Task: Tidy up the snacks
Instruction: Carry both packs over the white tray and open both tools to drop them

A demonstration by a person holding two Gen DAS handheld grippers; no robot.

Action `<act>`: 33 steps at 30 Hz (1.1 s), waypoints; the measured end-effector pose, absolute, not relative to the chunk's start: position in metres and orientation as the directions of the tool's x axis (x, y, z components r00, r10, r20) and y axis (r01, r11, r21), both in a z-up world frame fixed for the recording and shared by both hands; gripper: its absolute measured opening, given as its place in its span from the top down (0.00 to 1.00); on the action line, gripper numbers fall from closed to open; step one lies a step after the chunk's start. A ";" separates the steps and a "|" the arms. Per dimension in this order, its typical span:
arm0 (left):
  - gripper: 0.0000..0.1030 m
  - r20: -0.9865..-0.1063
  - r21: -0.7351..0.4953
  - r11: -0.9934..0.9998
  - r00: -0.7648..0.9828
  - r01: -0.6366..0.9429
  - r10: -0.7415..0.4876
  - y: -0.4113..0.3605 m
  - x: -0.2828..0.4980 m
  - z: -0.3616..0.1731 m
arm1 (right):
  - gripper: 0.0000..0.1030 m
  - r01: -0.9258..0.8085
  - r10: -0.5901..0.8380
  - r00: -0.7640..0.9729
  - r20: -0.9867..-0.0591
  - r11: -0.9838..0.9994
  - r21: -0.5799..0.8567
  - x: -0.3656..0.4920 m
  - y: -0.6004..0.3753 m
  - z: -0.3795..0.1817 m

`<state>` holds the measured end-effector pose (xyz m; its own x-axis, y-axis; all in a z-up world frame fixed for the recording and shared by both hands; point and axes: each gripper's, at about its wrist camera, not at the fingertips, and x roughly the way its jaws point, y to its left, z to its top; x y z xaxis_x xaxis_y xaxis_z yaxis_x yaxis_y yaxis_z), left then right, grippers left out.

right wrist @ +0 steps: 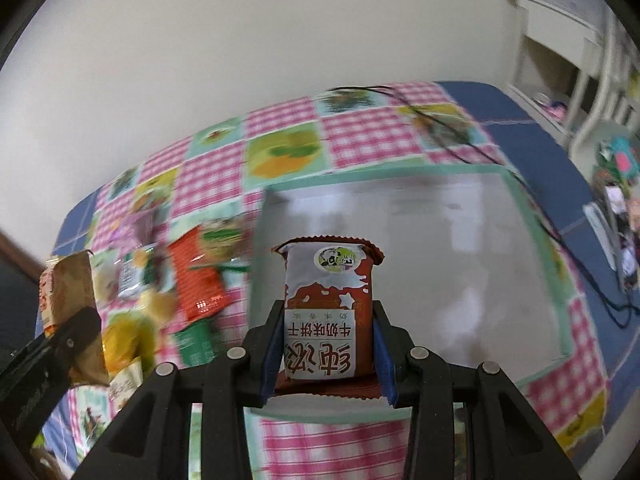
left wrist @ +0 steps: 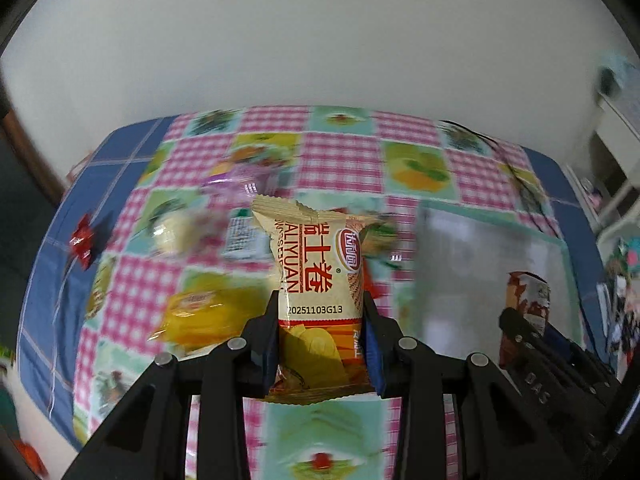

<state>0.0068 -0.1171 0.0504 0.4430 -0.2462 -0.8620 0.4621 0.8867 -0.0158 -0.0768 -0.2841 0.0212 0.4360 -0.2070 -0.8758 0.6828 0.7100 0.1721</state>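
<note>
A checked cloth (left wrist: 340, 152) covers the table up to the pale wall, with blue borders at both side edges. On its right half lies a wide tray (right wrist: 536, 240) with a green rim, its floor bare. Left of the tray, loose snack packets (right wrist: 196, 276) crowd together. The left gripper (left wrist: 320, 308) is clamped on a cream packet (left wrist: 316, 264); the right gripper (right wrist: 328, 316) grasps a brown biscuit packet (right wrist: 328, 284) above the tray's near edge.
</note>
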 end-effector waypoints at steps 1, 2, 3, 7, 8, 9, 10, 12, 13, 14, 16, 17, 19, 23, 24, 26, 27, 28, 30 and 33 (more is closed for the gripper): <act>0.64 -0.863 -0.016 0.880 0.438 0.475 -0.252 -0.125 0.005 0.050 | 0.59 0.699 -0.216 0.426 -0.879 0.695 0.168 -0.082 -0.293 0.019; 0.64 -0.864 -0.014 0.870 0.431 0.493 -0.258 -0.137 0.003 0.048 | 0.59 0.712 -0.225 0.417 -0.881 0.683 0.163 -0.086 -0.300 0.018; 0.64 -0.865 -0.012 0.864 0.428 0.504 -0.262 -0.145 0.002 0.046 | 0.59 0.725 -0.234 0.407 -0.883 0.671 0.156 -0.090 -0.307 0.017; 0.64 -0.869 -0.008 0.826 0.404 0.564 -0.284 -0.180 -0.007 0.038 | 0.59 0.770 -0.264 0.373 -0.890 0.623 0.138 -0.104 -0.334 0.011; 0.64 -0.869 -0.004 0.818 0.402 0.575 -0.287 -0.187 -0.008 0.035 | 0.59 0.777 -0.269 0.369 -0.890 0.615 0.136 -0.107 -0.338 0.011; 0.64 -0.869 -0.001 0.811 0.400 0.585 -0.290 -0.194 -0.010 0.033 | 0.59 0.784 -0.276 0.364 -0.890 0.606 0.133 -0.109 -0.345 0.010; 0.64 -0.869 0.001 0.804 0.398 0.594 -0.293 -0.201 -0.011 0.031 | 0.59 0.788 -0.282 0.359 -0.890 0.602 0.127 -0.109 -0.349 0.009; 0.64 -0.870 0.000 0.794 0.392 0.608 -0.300 -0.212 -0.011 0.027 | 0.59 0.798 -0.297 0.349 -0.889 0.592 0.115 -0.111 -0.358 0.007; 0.64 -0.870 0.002 0.788 0.390 0.616 -0.303 -0.217 -0.012 0.024 | 0.59 0.801 -0.301 0.347 -0.888 0.588 0.113 -0.111 -0.362 0.005; 0.64 -0.870 0.006 0.779 0.387 0.626 -0.305 -0.224 -0.012 0.020 | 0.59 0.804 -0.304 0.343 -0.889 0.584 0.110 -0.111 -0.365 0.003; 0.64 -0.870 0.015 0.769 0.387 0.639 -0.305 -0.233 -0.011 0.015 | 0.59 0.812 -0.308 0.333 -0.891 0.573 0.106 -0.111 -0.374 -0.002; 0.64 -0.869 0.017 0.766 0.388 0.643 -0.306 -0.238 -0.009 0.012 | 0.59 0.816 -0.311 0.328 -0.892 0.569 0.101 -0.110 -0.378 -0.004; 0.64 -0.868 0.012 0.762 0.385 0.647 -0.313 -0.245 -0.006 0.008 | 0.59 0.822 -0.314 0.314 -0.896 0.562 0.091 -0.108 -0.385 -0.011; 0.64 -0.873 -0.006 0.756 0.365 0.654 -0.323 -0.256 0.001 -0.004 | 0.59 0.832 -0.310 0.289 -0.906 0.550 0.077 -0.104 -0.397 -0.024; 0.64 -0.874 -0.009 0.756 0.362 0.654 -0.323 -0.257 0.003 -0.006 | 0.59 0.832 -0.310 0.284 -0.907 0.549 0.073 -0.103 -0.399 -0.027; 0.64 -0.876 -0.011 0.758 0.359 0.652 -0.322 -0.260 0.007 -0.012 | 0.59 0.833 -0.302 0.276 -0.912 0.549 0.070 -0.101 -0.403 -0.033; 0.64 -0.877 -0.013 0.758 0.356 0.652 -0.321 -0.261 0.009 -0.015 | 0.59 0.834 -0.299 0.269 -0.916 0.548 0.066 -0.100 -0.405 -0.037; 0.64 -0.878 -0.014 0.758 0.354 0.652 -0.321 -0.262 0.011 -0.018 | 0.59 0.836 -0.298 0.261 -0.918 0.546 0.060 -0.099 -0.406 -0.040; 0.64 -0.881 -0.018 0.757 0.347 0.653 -0.321 -0.265 0.014 -0.024 | 0.59 0.837 -0.297 0.247 -0.922 0.545 0.049 -0.098 -0.409 -0.045; 0.64 -0.886 -0.017 0.753 0.340 0.657 -0.316 -0.268 0.015 -0.030 | 0.59 0.839 -0.293 0.240 -0.926 0.542 0.047 -0.096 -0.412 -0.050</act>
